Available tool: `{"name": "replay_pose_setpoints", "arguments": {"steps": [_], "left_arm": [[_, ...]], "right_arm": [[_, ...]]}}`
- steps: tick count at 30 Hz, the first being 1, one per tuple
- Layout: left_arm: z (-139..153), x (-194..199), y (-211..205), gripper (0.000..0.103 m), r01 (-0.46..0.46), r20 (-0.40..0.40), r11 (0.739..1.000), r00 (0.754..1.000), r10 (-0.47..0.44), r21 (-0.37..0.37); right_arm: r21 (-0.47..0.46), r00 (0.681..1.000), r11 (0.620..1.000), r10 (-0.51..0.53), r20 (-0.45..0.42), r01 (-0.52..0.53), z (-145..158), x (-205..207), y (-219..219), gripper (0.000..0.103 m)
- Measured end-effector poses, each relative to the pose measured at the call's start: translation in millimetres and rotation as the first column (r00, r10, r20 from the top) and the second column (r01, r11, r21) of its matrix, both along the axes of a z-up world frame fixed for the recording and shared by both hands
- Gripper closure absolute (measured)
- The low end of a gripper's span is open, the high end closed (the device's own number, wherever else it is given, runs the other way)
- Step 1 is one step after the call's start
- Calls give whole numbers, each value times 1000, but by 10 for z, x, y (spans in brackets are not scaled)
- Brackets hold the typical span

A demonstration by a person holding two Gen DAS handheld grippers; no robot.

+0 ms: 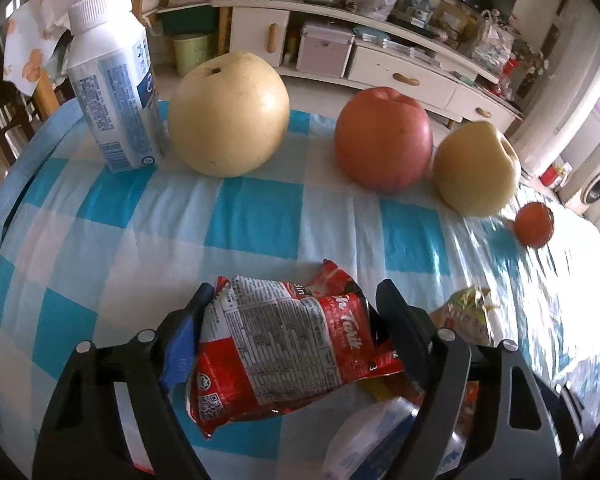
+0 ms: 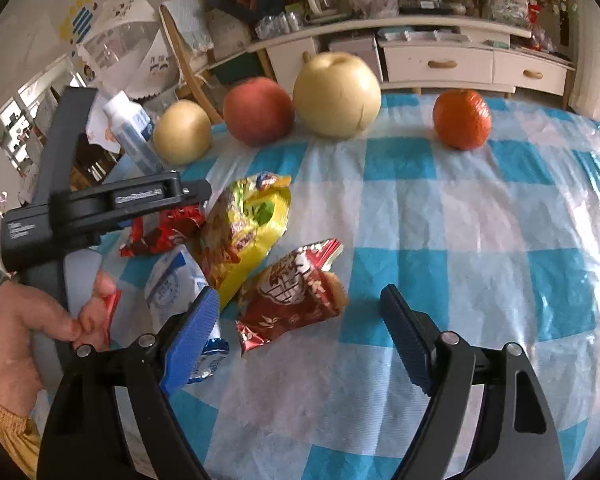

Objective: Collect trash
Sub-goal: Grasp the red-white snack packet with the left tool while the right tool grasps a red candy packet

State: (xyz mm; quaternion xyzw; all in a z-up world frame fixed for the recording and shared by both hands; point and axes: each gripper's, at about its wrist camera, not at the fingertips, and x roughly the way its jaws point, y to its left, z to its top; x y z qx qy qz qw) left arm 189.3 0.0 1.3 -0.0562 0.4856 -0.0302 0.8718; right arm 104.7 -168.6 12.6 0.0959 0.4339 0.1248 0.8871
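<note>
My left gripper is shut on a red snack wrapper and holds it just above the checked tablecloth; the wrapper also shows under the left gripper in the right wrist view. My right gripper is open, its fingers either side of a dark red crumpled wrapper lying on the cloth. A yellow-green wrapper and a white-blue pouch lie beside it; the yellow-green one shows at the right in the left wrist view.
At the far side of the table stand a white bottle, a large pear, a red apple, a smaller pear and an orange. White cabinets stand beyond the table.
</note>
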Motion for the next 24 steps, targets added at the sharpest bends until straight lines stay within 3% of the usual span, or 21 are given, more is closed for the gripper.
{"name": "replay_pose_setpoints", "arguments": {"steps": [4, 8, 10, 16, 24], "left_arm": [[2, -114, -16, 24, 18, 4, 1000, 1000, -18, 1], [20, -279, -46, 26, 46, 10, 999, 999, -46, 10], [30, -378, -62, 27, 54, 15, 998, 998, -54, 11], [34, -639, -94, 30, 78, 23, 997, 997, -78, 0], [33, -988, -40, 33, 89, 35, 996, 995, -88, -19]], "right_arm": [[16, 1000, 1000, 26, 5, -26, 3, 1, 52, 23], [6, 999, 999, 47, 9, -47, 5, -6, 91, 47], [19, 999, 998, 51, 9, -51, -5, -12, 82, 53], [79, 997, 994, 75, 7, -76, -11, -57, 31, 57], [105, 996, 991, 79, 28, -82, 63, -177, -72, 71]]}}
